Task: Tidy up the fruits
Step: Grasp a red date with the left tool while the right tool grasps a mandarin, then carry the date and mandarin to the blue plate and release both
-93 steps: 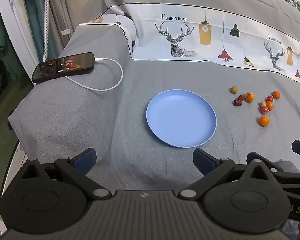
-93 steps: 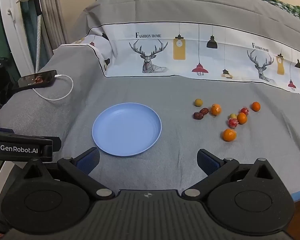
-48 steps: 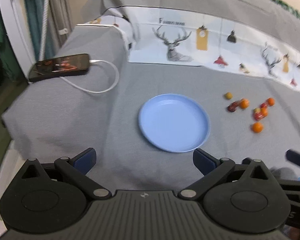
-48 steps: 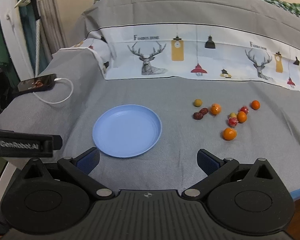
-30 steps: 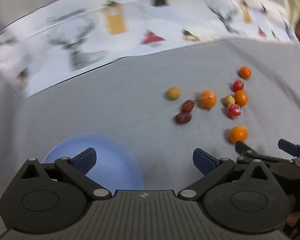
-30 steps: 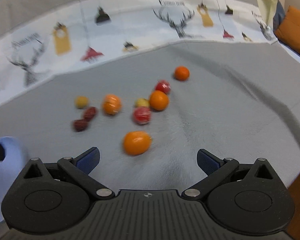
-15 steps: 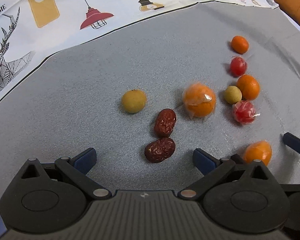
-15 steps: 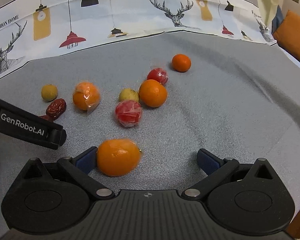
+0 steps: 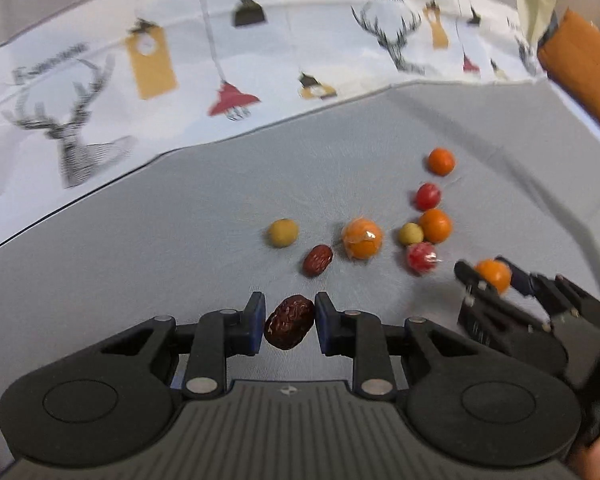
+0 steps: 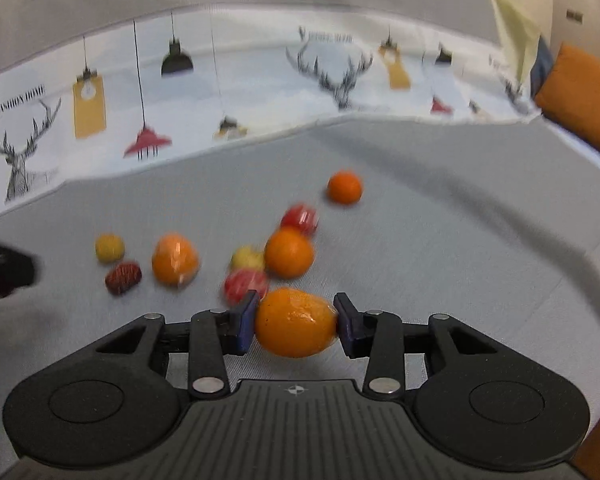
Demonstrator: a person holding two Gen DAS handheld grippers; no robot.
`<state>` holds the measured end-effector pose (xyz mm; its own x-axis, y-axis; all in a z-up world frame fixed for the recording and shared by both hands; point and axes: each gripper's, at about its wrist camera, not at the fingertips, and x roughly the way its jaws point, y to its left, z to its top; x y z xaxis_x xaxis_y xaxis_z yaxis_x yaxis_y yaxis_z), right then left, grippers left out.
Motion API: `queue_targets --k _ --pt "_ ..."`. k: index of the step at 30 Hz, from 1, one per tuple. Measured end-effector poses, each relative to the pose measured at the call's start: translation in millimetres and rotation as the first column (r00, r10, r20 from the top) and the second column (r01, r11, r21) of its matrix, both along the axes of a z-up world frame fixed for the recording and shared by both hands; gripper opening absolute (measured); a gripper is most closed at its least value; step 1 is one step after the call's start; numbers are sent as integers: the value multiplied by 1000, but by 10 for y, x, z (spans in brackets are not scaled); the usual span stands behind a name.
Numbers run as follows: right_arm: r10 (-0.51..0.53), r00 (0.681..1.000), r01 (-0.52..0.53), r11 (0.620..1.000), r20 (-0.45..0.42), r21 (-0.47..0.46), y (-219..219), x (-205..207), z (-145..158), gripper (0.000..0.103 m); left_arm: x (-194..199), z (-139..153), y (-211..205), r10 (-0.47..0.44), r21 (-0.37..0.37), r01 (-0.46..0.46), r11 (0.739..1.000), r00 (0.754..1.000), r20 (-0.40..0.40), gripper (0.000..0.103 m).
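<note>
Between left pads: dried red date [image 9: 289,326], just lifted-looking off grey bedspread [image 9: 180,216], nearest camera side of fruit cluster.
Left gripper [image 9: 290,322]: jaws just been closing, narrow now, pinching date.
Right gripper [image 10: 296,322]: jaws just been closing, clamped on wrapped orange [image 10: 296,322], near edge of cluster.
Rest of cluster: second date [image 9: 318,260], yellow ball [image 9: 283,233], wrapped orange ahead [image 9: 362,238], reds and oranges beyond, all loose on spread.
Plate: out of view now.
Risk: wrinkled date slipping from thin pinch; plastic wrap on orange sliding between pads; fast swing shaking either loose, rolling off bed.
</note>
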<state>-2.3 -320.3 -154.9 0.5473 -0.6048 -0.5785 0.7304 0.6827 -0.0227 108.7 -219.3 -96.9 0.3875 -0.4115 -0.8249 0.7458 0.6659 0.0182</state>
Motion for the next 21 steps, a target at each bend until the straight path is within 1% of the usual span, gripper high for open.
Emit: queue_targets --k 1,3,5,8,12,15,17,21 --pt "1 1000 -1 1000 8 -11 24 -54 99 42 -75 108 111 9 -7 -9 1000 1000 5 29" --pt "15 999 -15 1000 33 -2 86 -187 297 42 -250 331 388 27 -16 -26 1000 1000 12 29" --pt "63 996 -64 998 67 10 231 -331 545 42 -415 494 657 58 -21 -57 998 998 18 29" --pt "173 978 -172 985 113 -18 559 -608 939 42 -721 707 1123 109 -21 -109 994 993 35 29" --pt "319 938 -308 947 134 -96 1095 -978 1334 42 -1159 864 1745 188 -14 -188 982 979 72 29" --pt "402 906 -384 913 133 -140 1480 -1220 1506 42 -1412 913 2167 248 -23 -247 969 967 52 29" --pt "442 888 -425 894 128 -139 1689 -1302 1580 42 -1539 922 2395 285 -26 -284 958 958 37 29" --pt "532 842 -515 842 91 -158 2126 -1462 1618 42 -1808 928 2807 347 -47 -344 938 937 45 29"
